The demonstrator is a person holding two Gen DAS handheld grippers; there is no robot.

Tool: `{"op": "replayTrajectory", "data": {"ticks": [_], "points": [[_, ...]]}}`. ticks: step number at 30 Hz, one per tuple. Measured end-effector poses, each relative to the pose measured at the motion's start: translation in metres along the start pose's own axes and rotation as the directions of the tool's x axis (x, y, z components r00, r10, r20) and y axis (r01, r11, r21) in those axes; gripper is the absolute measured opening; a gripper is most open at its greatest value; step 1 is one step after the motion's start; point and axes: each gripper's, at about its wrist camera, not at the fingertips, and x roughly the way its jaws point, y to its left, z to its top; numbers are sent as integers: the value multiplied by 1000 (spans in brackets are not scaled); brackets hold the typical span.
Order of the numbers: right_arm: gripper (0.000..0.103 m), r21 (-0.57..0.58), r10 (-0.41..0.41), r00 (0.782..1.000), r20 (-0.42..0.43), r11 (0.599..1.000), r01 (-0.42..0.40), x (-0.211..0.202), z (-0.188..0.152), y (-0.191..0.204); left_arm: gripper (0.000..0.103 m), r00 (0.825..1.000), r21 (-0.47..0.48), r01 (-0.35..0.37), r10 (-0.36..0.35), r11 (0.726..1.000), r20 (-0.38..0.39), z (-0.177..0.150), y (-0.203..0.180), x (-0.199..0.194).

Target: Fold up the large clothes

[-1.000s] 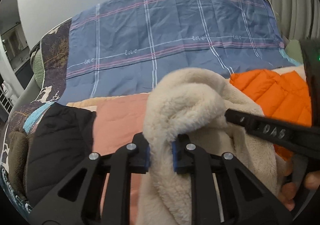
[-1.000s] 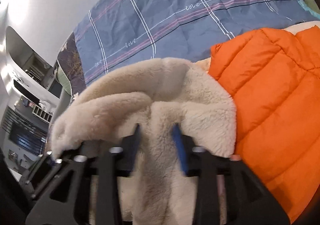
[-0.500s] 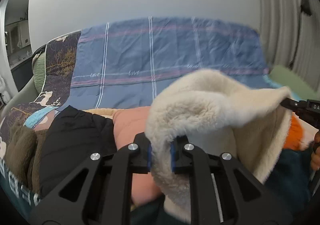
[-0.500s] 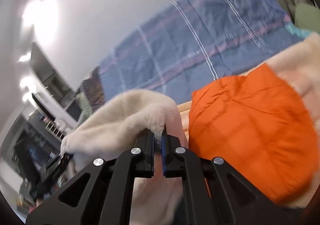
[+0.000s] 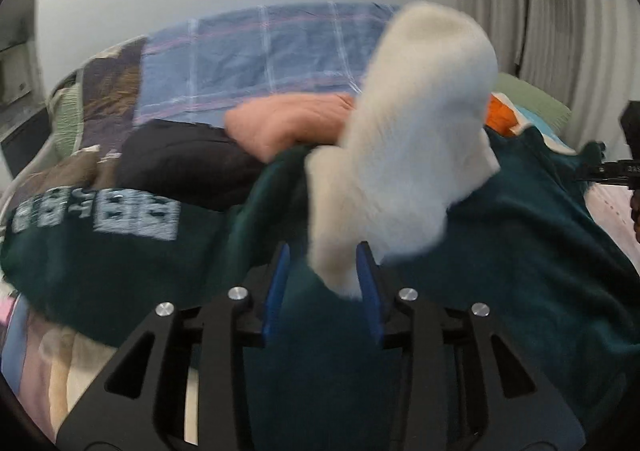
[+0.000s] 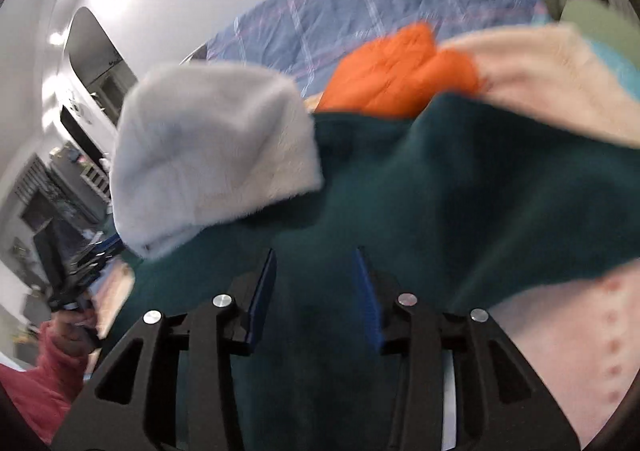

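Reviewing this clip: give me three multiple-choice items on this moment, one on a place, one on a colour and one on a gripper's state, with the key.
1. Where does the orange puffer jacket lie?
A. hanging on the wall
B. beyond the dark green garment
C. on the floor

2. What colour is the fleece garment?
A. red
B. black
C. cream

3. How do the jaws of the right gripper stand?
A. apart, pinching nothing
B. shut on the fleece
C. shut on the jacket

Key:
1. B: the jacket shows just past the green garment's far edge.
2. C: its fluffy pile is pale cream in both views.
3. A: the blue pads stand apart, having just been opening, with only green cloth lying below them.
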Motion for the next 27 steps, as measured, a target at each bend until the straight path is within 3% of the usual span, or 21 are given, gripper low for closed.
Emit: {"op": "replayTrajectory", "data": {"ticks": [2,4,7,9,10,11,12,13,14,17,22,25,26,27], "points": [[57,-28,-16,999,47,999,17,-6,13,8,50,999,-23,11,-10,1000,34,5,4,-11],[67,-54,49,998,34,997,-47,0,22,21,64,996,-34,77,-76,996,45,16,-2,-18],[68,-44,179,983,-36,983,-181,30,39,48,64,984,25,178,-178,984,-10,25,-28,-13],[68,-30,214,969,-121,975,-219,55,42,63,57,983,121,176,-169,977,-67,20,-56,-1],[68,-27,217,965,-146,974,-223,63,42,68,45,983,161,168,-154,972,-97,15,-65,5],[68,-25,225,961,-161,973,-231,70,40,71,30,973,185,192,-163,964,-164,8,-73,16],[68,-21,239,956,-171,969,-246,79,41,71,22,957,171,230,-190,958,-219,1,-74,26],[68,-8,260,949,-177,964,-266,86,46,71,13,932,142,274,-225,951,-285,-8,-75,37],[69,25,298,938,-175,954,-299,92,51,71,12,922,134,283,-232,950,-309,-12,-77,42],[84,141,371,914,-164,926,-351,97,69,75,12,916,149,282,-220,948,-334,-20,-83,57],[95,271,380,895,-232,909,-316,115,88,101,12,921,150,277,-218,949,-323,-9,-95,74],[95,345,382,877,-291,897,-277,144,96,118,12,911,158,288,-219,944,-351,-6,-103,94],[89,363,375,875,-306,896,-257,156,98,120,12,907,154,287,-217,945,-361,-4,-102,101],[50,387,364,879,-308,892,-234,166,99,120,12,901,149,291,-218,945,-376,-3,-103,108]]}}
